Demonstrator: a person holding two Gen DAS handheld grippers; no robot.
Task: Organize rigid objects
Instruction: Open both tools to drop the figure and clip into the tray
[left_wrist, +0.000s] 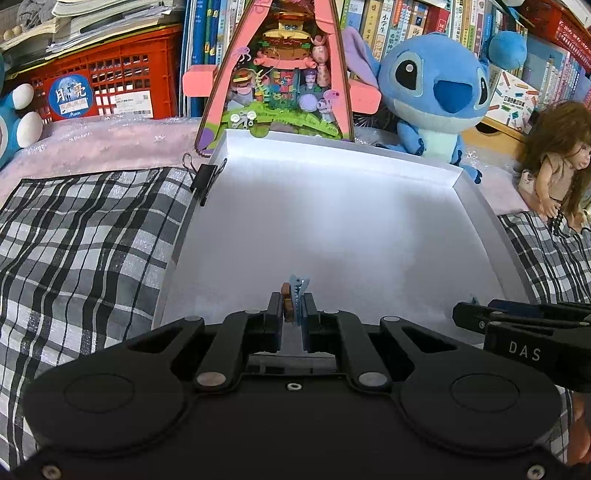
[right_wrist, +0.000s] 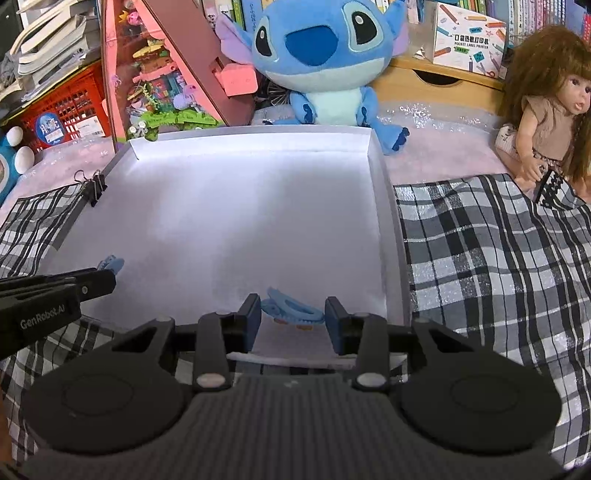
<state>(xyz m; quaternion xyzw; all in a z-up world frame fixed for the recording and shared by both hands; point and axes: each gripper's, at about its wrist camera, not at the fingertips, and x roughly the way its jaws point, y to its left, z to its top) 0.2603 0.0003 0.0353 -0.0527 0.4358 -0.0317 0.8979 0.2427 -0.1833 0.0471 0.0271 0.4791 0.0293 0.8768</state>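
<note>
Two grippers sit at the white tray's (right_wrist: 376, 192) near rim, its floor otherwise bare. Left gripper (left_wrist: 293, 314) clamps a blue clip (left_wrist: 297, 295) pointing away; right gripper (right_wrist: 291, 317) pinches another clip (right_wrist: 291, 312) crosswise.

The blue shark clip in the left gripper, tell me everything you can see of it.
The blue shark clip is a small light-blue plastic clip with a jagged row of white teeth. It stands upright, nose up, pinched between the shut left gripper fingers beside a small brown piece. It hangs above the near part of the white tray; its lower part is hidden between the fingers.
</note>
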